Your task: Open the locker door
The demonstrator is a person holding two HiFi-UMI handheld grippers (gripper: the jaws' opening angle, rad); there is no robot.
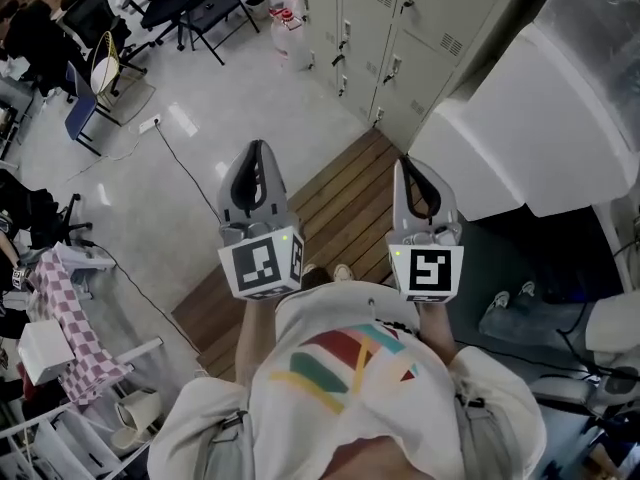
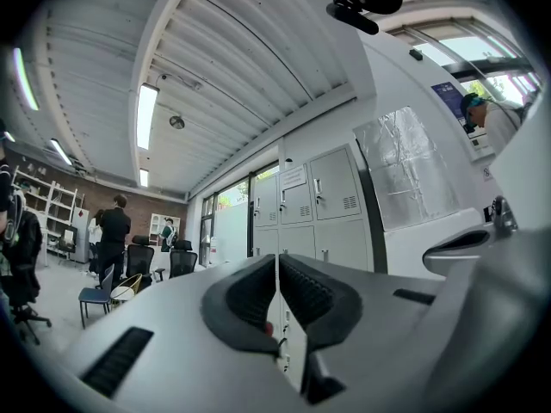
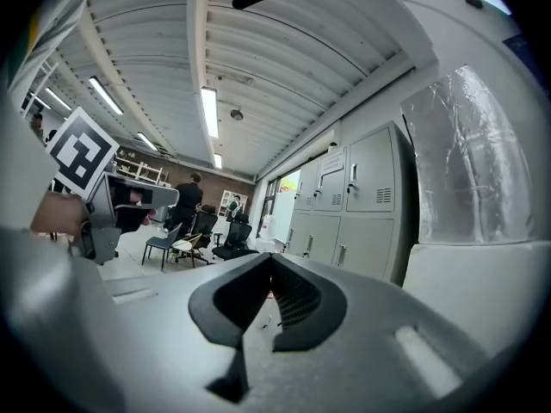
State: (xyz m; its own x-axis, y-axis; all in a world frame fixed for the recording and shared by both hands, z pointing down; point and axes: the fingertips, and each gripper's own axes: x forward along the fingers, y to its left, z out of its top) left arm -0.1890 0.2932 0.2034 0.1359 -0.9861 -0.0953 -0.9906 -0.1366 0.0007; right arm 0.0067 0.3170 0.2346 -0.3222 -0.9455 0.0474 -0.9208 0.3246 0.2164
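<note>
A bank of grey lockers [image 1: 400, 23] stands ahead past a strip of wooden floor, with its doors closed and small handles on them. My left gripper [image 1: 258, 150] and right gripper [image 1: 402, 166] are held side by side at waist height. Both point toward the lockers and are well short of them. The left gripper [image 2: 277, 261] has its jaws shut with nothing between them, and the lockers [image 2: 331, 196] show beyond its tips. The right gripper [image 3: 269, 263] is also shut and empty, with the lockers [image 3: 370, 179] to its right.
A big white wrapped block [image 1: 540, 118] juts in at the right, close to the right gripper. Wooden decking [image 1: 330, 208] runs toward the lockers. Office chairs [image 1: 190, 3] and a floor cable [image 1: 180, 158] lie to the left, a checkered cloth [image 1: 70, 318] at lower left. People stand far back [image 2: 112, 231].
</note>
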